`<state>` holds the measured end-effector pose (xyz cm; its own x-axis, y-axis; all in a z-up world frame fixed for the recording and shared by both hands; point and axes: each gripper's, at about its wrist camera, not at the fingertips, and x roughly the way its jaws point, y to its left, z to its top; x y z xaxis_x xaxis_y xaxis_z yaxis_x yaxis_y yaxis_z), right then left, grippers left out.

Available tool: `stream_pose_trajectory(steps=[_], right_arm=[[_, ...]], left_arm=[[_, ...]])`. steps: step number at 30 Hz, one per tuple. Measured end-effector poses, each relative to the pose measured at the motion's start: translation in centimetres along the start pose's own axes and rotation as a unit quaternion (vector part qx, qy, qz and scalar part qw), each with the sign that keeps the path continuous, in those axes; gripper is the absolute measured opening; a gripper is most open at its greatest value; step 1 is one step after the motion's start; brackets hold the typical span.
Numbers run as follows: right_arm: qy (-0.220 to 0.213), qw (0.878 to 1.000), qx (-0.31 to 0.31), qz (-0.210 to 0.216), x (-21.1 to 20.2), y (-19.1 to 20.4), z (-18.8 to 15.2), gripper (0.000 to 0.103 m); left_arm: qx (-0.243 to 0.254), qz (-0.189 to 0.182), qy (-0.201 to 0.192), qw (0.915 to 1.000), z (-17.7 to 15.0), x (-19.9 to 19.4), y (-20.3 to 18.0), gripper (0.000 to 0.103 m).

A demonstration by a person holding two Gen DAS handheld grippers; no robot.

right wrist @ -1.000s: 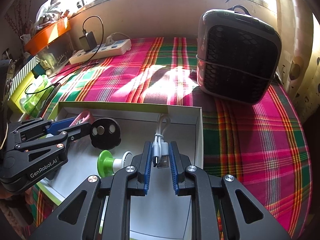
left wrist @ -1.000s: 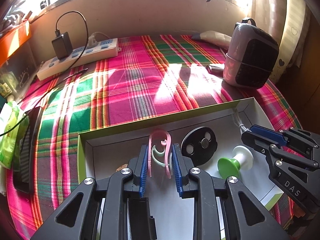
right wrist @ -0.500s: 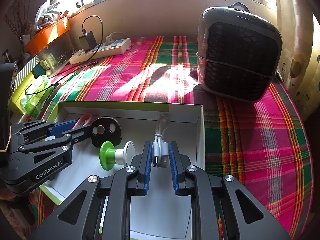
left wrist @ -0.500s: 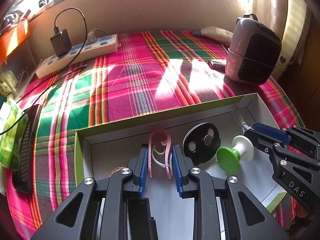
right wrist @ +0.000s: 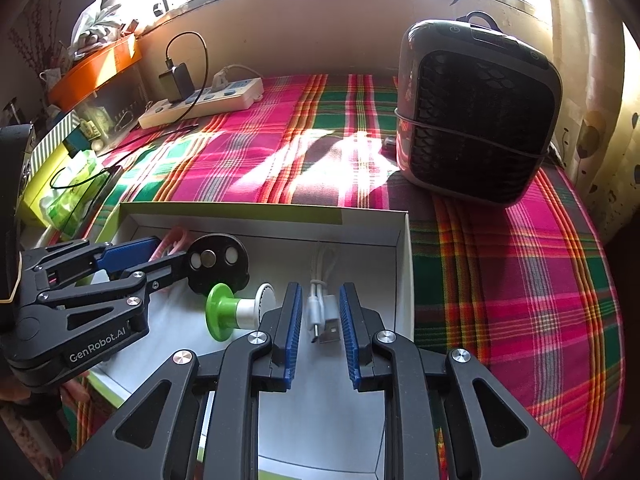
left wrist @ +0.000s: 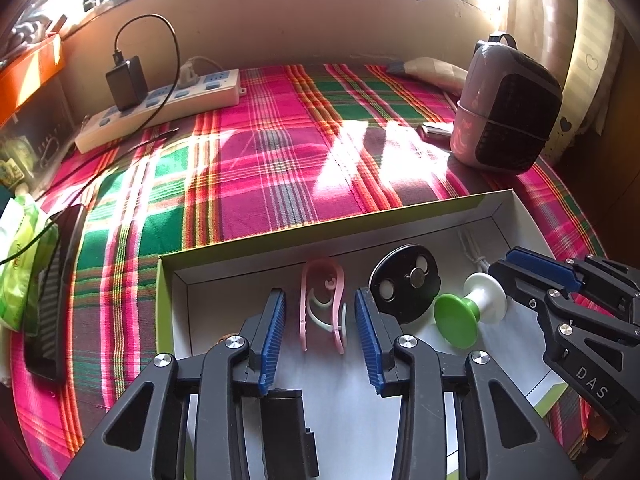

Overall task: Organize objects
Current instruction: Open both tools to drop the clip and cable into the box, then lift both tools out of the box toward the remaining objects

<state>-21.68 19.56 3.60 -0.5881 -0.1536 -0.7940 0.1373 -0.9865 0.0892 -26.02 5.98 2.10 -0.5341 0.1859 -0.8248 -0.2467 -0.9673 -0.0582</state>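
Pink clip (left wrist: 322,304) sits free between opening left gripper (left wrist: 320,334) jaws; lift straight out. Right gripper (right wrist: 320,326) barely parted around USB cable (right wrist: 325,316).

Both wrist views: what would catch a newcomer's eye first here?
The loud pink-and-green plaid cloth covering the table, with the dark heater at its far right. Nearer, a white box holds a pink clip between the opening left gripper, a white USB cable between the right gripper's fingers, a black disc and a green-and-white spool.
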Motion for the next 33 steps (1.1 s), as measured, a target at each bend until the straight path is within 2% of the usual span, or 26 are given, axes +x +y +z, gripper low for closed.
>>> stream_pose_trajectory(steps=[7, 26, 33], right_arm=[[-0.007, 1.000, -0.008, -0.005, -0.6, 0.6, -0.2, 0.030], [-0.027, 1.000, 0.003, -0.005, -3.4, 1.5, -1.9, 0.033], [-0.044, 0.999, 0.015, 0.000, -4.8, 1.5, -3.1, 0.033]], left_arm=[[-0.001, -0.002, -0.004, 1.0000, -0.3, -0.7, 0.0, 0.034], [-0.012, -0.004, -0.037, 0.9992, -2.5, -5.0, 0.4, 0.035], [-0.015, 0.003, -0.062, 0.9980, -4.0, -7.2, 0.7, 0.035]])
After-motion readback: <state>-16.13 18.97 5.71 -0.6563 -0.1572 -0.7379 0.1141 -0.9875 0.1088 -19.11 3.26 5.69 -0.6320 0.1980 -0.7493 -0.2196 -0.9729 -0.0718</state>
